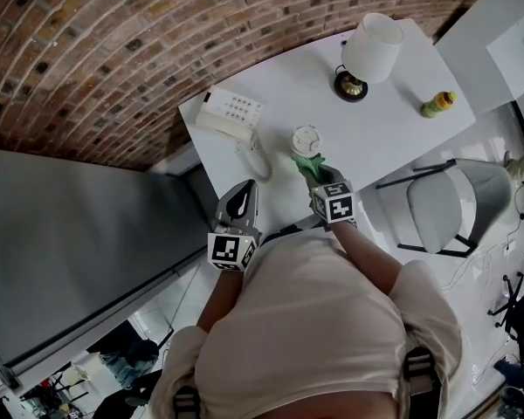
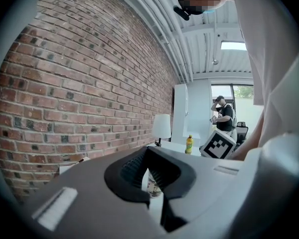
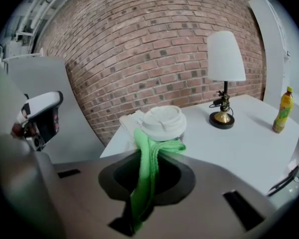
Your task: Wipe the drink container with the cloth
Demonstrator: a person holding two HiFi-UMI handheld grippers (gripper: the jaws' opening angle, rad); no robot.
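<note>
At the right gripper [image 3: 148,180]: jaws pinched on the green cloth [image 3: 145,163], whose top edge is pressed against the side of the drink container [image 3: 163,122], just under its lid. The container stands upright on the bench [image 3: 249,148], toward its near edge.

Left gripper [image 2: 152,185]: jaws together, holding nothing, hanging short of the container and aimed at it.

Risks, my read:
- Nothing braces the container. A sideways wipe could slide it or tip it, and it looks light.
- Dragging the cloth upward could catch the lid rim and lift the lid.
- Only a thin fold of cloth sits in the jaws, so it could pull out under friction.

Containers:
- Drink container: white lid on, contents not visible.
- Bottle [image 3: 283,111]: capped, yellowish drink inside, at the far end of the bench past the lamp [image 3: 224,59], well apart from the work.
</note>
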